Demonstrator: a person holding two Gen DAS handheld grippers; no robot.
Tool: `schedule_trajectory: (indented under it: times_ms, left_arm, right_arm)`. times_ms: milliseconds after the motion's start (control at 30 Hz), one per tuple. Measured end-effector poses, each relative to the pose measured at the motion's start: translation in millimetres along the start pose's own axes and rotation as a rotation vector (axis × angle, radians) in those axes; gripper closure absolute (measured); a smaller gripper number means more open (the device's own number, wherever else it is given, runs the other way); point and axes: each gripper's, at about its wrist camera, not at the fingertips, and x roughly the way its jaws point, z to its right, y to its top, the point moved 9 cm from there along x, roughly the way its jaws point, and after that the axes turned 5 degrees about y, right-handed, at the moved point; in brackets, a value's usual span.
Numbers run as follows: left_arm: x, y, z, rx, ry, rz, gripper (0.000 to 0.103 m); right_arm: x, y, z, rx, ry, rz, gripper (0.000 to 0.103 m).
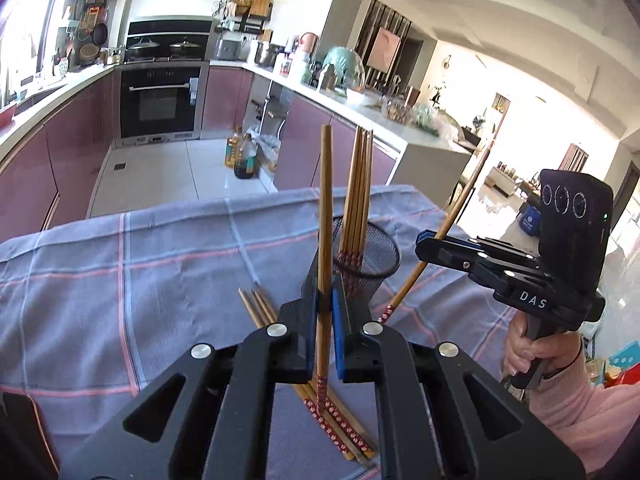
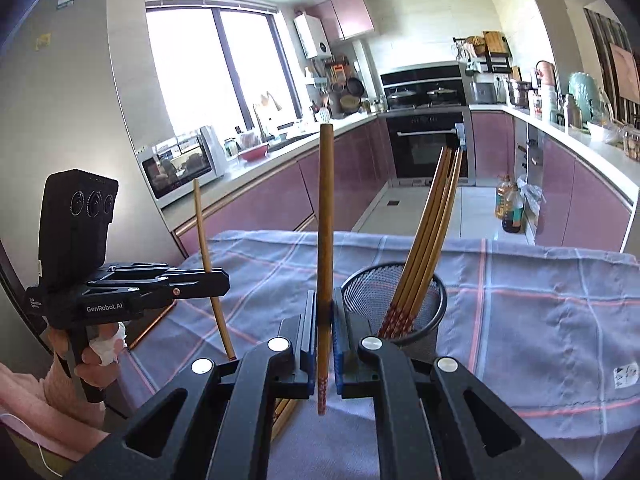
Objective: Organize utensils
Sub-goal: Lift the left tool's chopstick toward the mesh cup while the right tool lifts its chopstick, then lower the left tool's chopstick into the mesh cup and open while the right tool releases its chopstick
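Observation:
My left gripper (image 1: 325, 296) is shut on a wooden chopstick (image 1: 325, 200) that stands nearly upright, its red-patterned end pointing down. Just behind it stands a black mesh cup (image 1: 380, 256) holding several chopsticks (image 1: 358, 192). More chopsticks (image 1: 344, 428) lie on the cloth under the gripper. To the right, my right gripper (image 1: 424, 242) is shut on a slanted chopstick (image 1: 460, 204). In the right wrist view the right gripper (image 2: 325, 312) clamps its upright chopstick (image 2: 326, 208) left of the mesh cup (image 2: 424, 320). The left gripper (image 2: 222, 280) holds its chopstick (image 2: 202, 232) at far left.
A grey-blue checked cloth (image 1: 120, 280) covers the table, with a white label (image 2: 626, 374) at its right side. A dark flat object (image 1: 20, 432) lies at the near left corner. Beyond the table edge are oil bottles (image 1: 244, 156) on the floor, pink cabinets and an oven (image 2: 424, 148).

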Motion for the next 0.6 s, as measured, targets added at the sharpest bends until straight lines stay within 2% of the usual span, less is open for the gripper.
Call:
schedule_trajectory:
  times_ms: [400,600]
  left_arm:
    - [-21.9,68.1,21.0,0.003,-0.045,0.145,0.096]
    - [-32.4,103.1,38.1,0.040,-0.062,0.213,0.096]
  right_arm:
    - [-22.9,54.5,5.7,-0.047,-0.001,0.094,0.097]
    - [-30.1,74.0,4.6,-0.082,-0.024,0.138,0.097]
